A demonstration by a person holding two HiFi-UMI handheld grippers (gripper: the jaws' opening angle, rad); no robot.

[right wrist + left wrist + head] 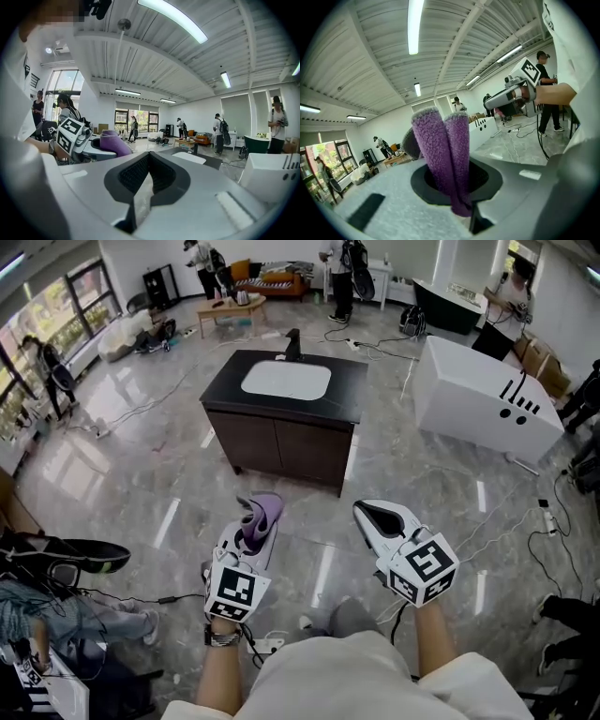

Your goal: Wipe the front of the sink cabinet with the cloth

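The sink cabinet (292, 444) stands a few steps ahead on the marble floor, with dark brown front doors, a black top and a white basin (286, 381). My left gripper (255, 514) is shut on a purple fleecy cloth (263, 515), which sticks up folded from between the jaws (441, 154). My right gripper (373, 515) is held level beside it, shut with nothing in it. In the right gripper view the jaws (140, 187) meet, and the cabinet top (202, 161) lies beyond. Both grippers are well short of the cabinet.
A white boxy unit (483, 399) stands right of the cabinet. Cables (525, 521) trail over the floor at the right and around the cabinet. A dark bag (80, 559) and gear lie at my left. Several people and a low table (230, 307) are at the far end.
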